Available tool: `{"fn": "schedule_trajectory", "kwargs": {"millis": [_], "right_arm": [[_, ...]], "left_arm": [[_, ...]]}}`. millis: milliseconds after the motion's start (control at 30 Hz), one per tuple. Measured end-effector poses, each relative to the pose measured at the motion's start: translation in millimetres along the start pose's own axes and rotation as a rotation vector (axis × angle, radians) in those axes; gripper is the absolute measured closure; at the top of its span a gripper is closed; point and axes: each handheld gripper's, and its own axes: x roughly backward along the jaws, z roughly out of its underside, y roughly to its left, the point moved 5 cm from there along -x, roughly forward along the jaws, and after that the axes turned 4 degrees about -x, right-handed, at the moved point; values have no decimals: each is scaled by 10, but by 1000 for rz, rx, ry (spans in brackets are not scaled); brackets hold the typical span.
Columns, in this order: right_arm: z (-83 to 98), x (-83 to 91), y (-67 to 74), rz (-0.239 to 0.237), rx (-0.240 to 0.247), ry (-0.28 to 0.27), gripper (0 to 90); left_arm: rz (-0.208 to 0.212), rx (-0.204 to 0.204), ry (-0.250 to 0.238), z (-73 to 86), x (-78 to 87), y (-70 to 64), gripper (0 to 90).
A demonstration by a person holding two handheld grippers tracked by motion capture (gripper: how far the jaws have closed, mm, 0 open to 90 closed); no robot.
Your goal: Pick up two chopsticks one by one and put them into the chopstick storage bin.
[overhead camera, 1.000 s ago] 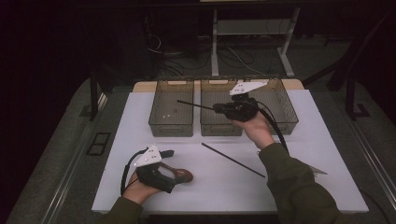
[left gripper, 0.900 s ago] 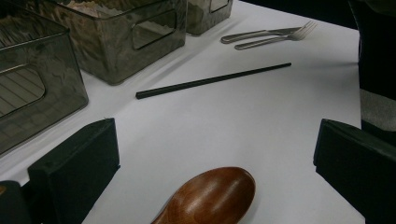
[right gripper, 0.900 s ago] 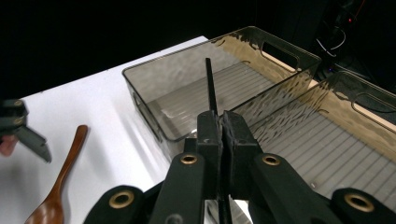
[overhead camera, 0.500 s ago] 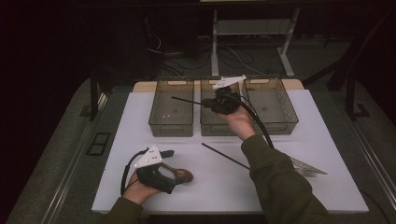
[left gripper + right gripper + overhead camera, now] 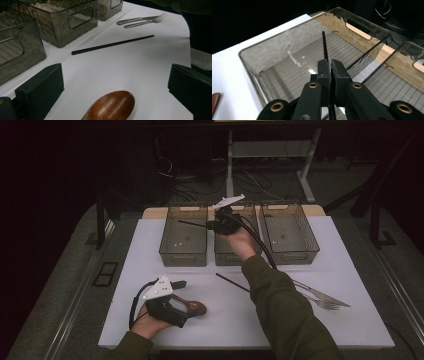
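R claw [image 5: 329, 65] clamps a black chopstick [image 5: 325, 46] over the left bin [image 5: 184, 234]. L claw [image 5: 113, 82] open, wooden spoon [image 5: 111, 106] btwn its jaws on the counter [image 5: 240, 315].

Three bins [image 5: 183, 257] in a row at back of counter [image 5: 350, 320]. Chopstick [image 5: 232, 283] lies in front of middle bin; fork [image 5: 322, 303] & knife [image 5: 320, 293] to its right, spoon [image 5: 192, 307] front-left.

In the left gripper view the spoon [image 5: 110, 106] is cut off by the bottom edge, its handle unseen. In the high view, lower centre, the sleeve [image 5: 285, 310] hides the near end of the lying chopstick [image 5: 232, 283] and the handles of the fork [image 5: 322, 303] and knife [image 5: 320, 293].
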Motion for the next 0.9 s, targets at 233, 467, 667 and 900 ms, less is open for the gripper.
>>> {"fn": "schedule_trajectory", "kwargs": {"millis": [233, 467, 667, 900], "right_arm": [[23, -229, 40, 14, -10, 35, 850], [24, -411, 141, 11, -26, 55, 850], [5, -553, 185, 51, 0, 97, 850], [-54, -640, 254, 46, 1, 84, 831]], "left_arm": [[1, -3, -1, -9, -4, -12, 0], [4, -6, 0, -9, -3, -20, 0], [7, -8, -3, -17, -8, -26, 0], [11, -9, -4, -19, -10, -28, 0]]}}
